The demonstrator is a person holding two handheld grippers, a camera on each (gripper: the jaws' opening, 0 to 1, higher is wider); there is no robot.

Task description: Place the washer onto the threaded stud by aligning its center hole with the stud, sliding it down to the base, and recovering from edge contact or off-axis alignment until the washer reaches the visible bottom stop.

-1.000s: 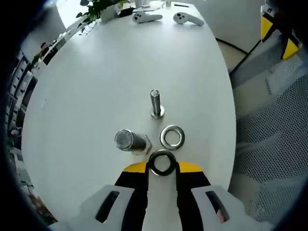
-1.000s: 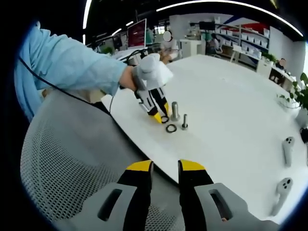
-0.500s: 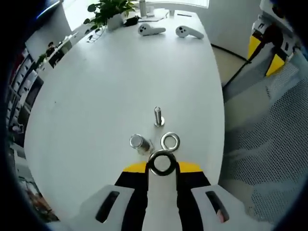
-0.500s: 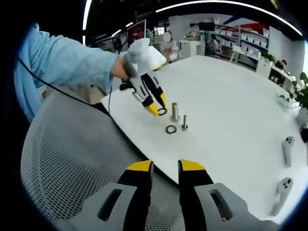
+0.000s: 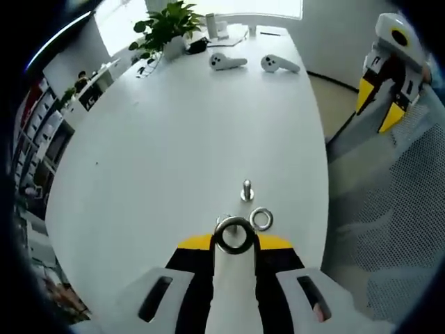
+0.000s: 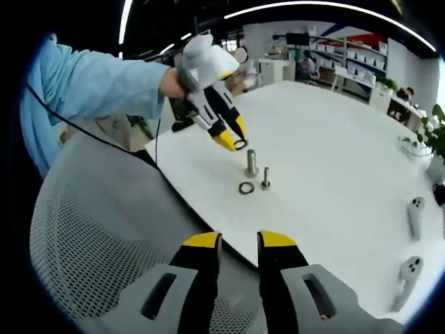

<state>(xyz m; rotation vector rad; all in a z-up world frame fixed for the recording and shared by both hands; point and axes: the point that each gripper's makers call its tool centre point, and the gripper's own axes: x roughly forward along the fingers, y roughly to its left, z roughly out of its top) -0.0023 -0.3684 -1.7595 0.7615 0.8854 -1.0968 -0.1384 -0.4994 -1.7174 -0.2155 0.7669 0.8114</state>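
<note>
White table carries the hardware near its edge. Right gripper view shows a mesh chair and a blue sleeve leading to the left gripper, raised above the table, clamped on a washer. Right gripper hangs off the table edge over the chair, jaws narrow, holding nothing. Thick threaded stud stands upright, small bolt just beside it, second washer flat near both. Left gripper view adds two controllers and a plant at the far edge.
</note>
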